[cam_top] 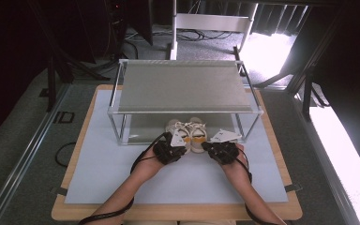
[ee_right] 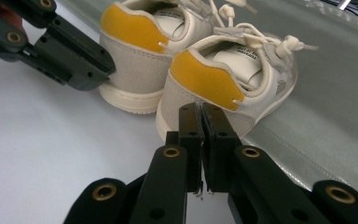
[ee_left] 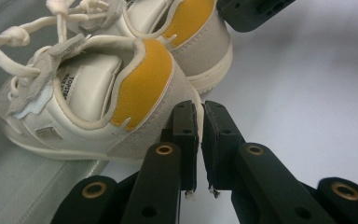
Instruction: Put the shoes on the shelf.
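L gripper (ee_left: 199, 116) jaws nearly shut, pinching heel edge of L shoe (ee_left: 93, 98) | R gripper (ee_right: 201, 116) same, clamped on heel of R shoe (ee_right: 223, 84) | both shoes side by side, yellow heels twd person, toes under front edge of metal rack (cam_top: 183, 86) | heels on white mat (cam_top: 122, 173), wooden table (cam_top: 75, 161) beneath

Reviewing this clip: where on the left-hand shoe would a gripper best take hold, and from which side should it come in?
Probably the heel. The left shoe stands upright, its heel toward the person and its toe under the shelf rack, so an approach from the person's side is open. The left gripper is already shut at the grey heel edge below the yellow tab, which looks thin enough to pinch.
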Tool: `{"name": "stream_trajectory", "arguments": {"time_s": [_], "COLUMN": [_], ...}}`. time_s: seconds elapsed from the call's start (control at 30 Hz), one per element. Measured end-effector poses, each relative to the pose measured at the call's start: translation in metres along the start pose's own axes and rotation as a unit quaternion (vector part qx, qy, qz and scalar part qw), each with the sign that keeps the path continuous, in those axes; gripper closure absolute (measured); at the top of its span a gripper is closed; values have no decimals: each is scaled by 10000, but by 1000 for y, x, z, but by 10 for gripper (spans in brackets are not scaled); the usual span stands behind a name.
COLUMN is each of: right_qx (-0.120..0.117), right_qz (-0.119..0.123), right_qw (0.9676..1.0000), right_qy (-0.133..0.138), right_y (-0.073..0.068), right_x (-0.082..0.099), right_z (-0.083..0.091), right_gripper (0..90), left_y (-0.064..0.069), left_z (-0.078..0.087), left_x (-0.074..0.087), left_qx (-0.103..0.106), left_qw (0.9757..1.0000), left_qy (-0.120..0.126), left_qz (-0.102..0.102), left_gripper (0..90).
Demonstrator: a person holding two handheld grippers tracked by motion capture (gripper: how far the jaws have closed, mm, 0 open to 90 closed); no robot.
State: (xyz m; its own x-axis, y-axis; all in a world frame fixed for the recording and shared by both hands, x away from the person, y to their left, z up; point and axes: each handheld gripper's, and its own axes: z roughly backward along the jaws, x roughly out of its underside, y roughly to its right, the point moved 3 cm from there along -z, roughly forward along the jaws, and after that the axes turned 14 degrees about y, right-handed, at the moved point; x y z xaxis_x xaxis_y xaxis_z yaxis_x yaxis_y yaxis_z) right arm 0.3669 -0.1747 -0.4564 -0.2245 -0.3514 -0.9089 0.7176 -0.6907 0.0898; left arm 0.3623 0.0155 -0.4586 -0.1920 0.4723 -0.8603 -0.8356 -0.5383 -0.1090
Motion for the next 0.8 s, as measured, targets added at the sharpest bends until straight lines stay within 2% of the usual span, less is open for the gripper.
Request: {"name": "stream_trajectory", "arguments": {"time_s": [0.33,0.5,0.8], "right_qx": [23,0,-52], "right_qz": [-67,-109,-142], "right_qw": [9999,9998,9997], "right_qy": [120,139,207], "right_y": [1,1,-3], "right_x": [-2,-4,-8], "right_z": [-12,-17,-30], "right_gripper": [857,858,857], "left_y": [-8,-13,-28], "left_z": [-2,-1,1], "left_x": [3,5,10], "left_qx": [-209,-237,-452], "left_qw": [9997,9997,9989], "left_qy": [-31,-7,-88], "left_qz": [-148,-82,-70], "left_gripper": [832,831,831]}}
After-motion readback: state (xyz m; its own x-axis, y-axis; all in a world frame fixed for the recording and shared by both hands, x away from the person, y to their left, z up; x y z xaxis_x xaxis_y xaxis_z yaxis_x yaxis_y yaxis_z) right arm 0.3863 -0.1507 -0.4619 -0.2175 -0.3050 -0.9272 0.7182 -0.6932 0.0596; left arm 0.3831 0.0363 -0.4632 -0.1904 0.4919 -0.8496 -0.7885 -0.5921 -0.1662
